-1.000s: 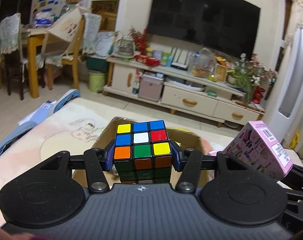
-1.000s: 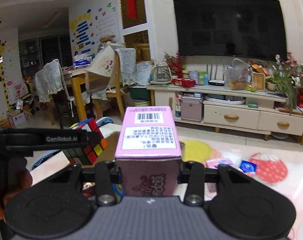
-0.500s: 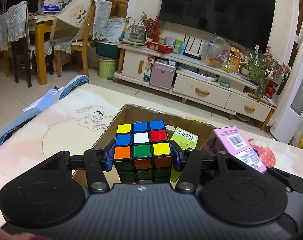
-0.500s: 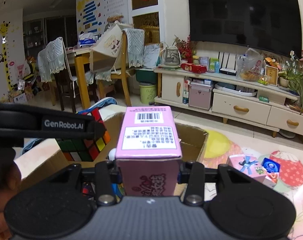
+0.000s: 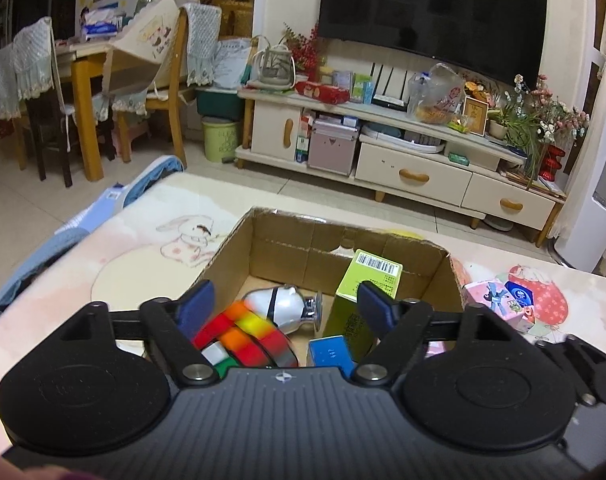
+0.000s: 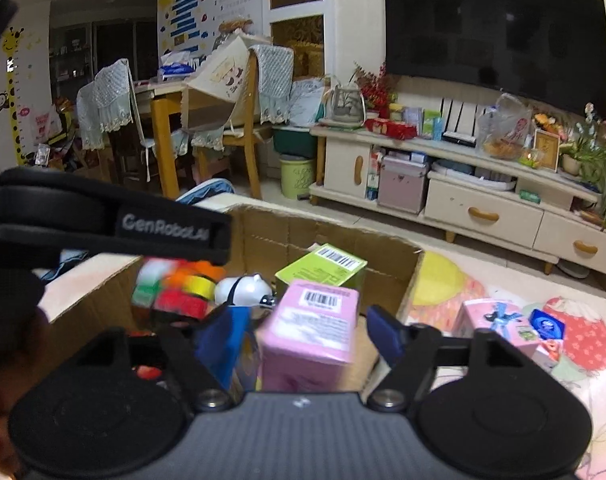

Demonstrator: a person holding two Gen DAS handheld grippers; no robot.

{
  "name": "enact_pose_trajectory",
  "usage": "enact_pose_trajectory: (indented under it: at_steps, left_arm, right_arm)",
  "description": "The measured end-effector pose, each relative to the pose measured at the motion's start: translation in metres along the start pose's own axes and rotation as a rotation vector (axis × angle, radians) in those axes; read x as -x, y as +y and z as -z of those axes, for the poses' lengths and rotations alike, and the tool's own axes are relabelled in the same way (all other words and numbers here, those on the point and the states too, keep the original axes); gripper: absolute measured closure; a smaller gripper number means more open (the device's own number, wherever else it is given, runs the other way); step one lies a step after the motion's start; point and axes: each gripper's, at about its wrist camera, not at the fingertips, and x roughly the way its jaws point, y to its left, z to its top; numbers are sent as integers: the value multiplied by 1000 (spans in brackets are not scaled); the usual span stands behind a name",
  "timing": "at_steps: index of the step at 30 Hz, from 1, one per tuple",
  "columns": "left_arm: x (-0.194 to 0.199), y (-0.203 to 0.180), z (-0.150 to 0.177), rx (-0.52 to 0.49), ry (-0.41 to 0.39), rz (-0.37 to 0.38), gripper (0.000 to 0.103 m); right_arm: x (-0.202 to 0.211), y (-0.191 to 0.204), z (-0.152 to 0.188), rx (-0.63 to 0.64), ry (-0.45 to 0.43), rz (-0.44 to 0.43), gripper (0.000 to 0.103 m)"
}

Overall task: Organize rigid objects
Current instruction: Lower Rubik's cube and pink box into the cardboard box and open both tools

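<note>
Left gripper [image 5: 287, 300]: my fingers [image 5: 197, 306] are spread wide and grip nothing; I hold it above the cardboard box [image 5: 335, 240].
Right gripper [image 6: 301, 334]: fingers [image 6: 385, 334] also wide apart, hovering over the same box [image 6: 335, 244].
Puzzle cube [image 5: 243, 338]: I see it blurred, tilted, below my left fingers and inside the box, near its left wall; in the right view it sits under the left gripper's arm [image 6: 181, 288].
Pink box [image 6: 313, 330]: between my right fingers but touching neither that I can see; barcode face up, inside the cardboard box. Whether it rests on the bottom I cannot tell.
Green box [image 5: 369, 292]: upright in the cardboard box, barcode on top, near the far wall.
White figure [image 5: 281, 306]: lying on its side between the cube and the green box.
Blue box [image 5: 331, 354]: in the cardboard box, just in front of the green one.
Gift box [image 5: 499, 304]: pink, on the mat outside the cardboard box, to its right.
</note>
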Motion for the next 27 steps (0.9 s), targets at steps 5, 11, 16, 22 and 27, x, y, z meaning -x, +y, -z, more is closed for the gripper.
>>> enact_pose_trajectory:
  at_steps: [5, 11, 16, 22, 27]
  left_arm:
    - [-1, -2, 1, -21, 3, -14, 0]
    - [-4, -5, 2, -48, 13, -6, 0]
    - [-6, -8, 2, -69, 18, 6, 0]
    - [-11, -13, 3, -103, 26, 12, 0]
    - [-14, -20, 5, -129, 31, 23, 0]
  right_arm:
    - [21, -4, 5, 12, -45, 42, 22]
    - [38, -20, 14, -24, -72, 93, 20]
    - [42, -33, 21, -55, -70, 131, 19]
    - [43, -47, 29, -93, -65, 151, 19]
    - [45, -57, 41, -117, -53, 157, 18]
